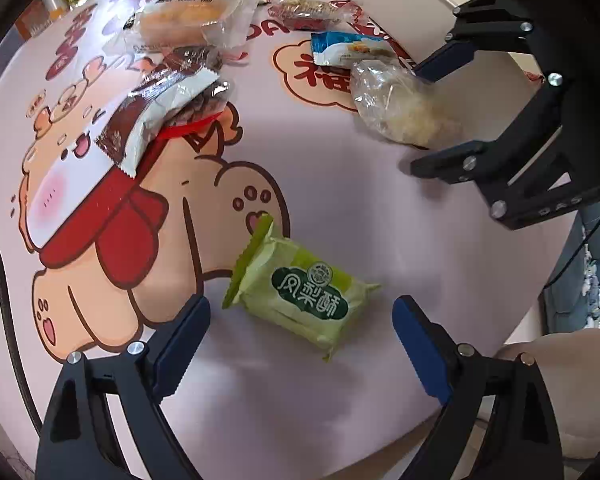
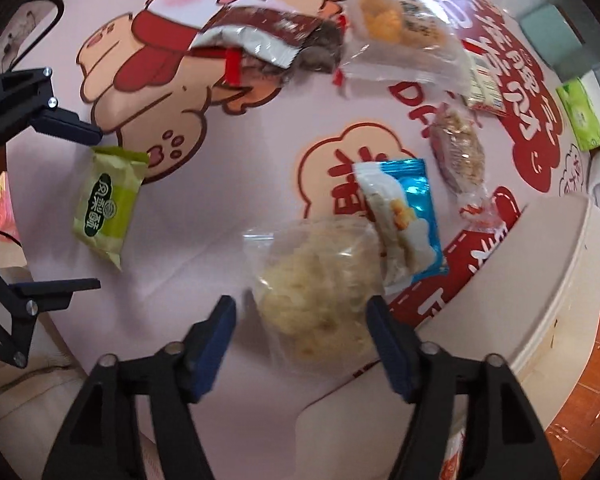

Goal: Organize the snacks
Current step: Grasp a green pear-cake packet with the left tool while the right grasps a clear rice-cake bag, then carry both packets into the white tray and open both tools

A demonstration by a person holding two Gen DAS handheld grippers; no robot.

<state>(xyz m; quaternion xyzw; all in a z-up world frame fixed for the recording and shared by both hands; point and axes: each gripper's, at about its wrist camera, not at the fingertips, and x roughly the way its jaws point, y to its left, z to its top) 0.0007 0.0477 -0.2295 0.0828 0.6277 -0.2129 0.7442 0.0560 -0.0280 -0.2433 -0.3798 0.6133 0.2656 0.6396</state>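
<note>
The round table (image 1: 340,200), lying under a smooth pale-pink cloth printed with a cartoon dog and red lettering, is carrying every snack loose and unsorted, so the organizing is judged to be barely starting: nothing is looking grouped or stacked yet, and all the packets are waiting to be gathered. Toward the far edge a clear crinkly bread bag (image 1: 188,12) is resting beside a brown-and-white foil wrapper (image 1: 156,120) and a see-through grain bar (image 1: 312,10). Near the near edge, the right gripper (image 2: 300,340) is hovering with its jaws spread wide around a lumpy, clear plastic bag of pale puffed snack (image 2: 320,292), not pressing it; a glossy blue-and-white packet (image 2: 400,220) is overlapping that bag. The left gripper (image 1: 300,344) is likewise standing wide apart, straddling a small matte green pillow-shaped pastry packet (image 1: 300,292) with serrated end seals, close to the near edge, its pads clear of it.
</note>
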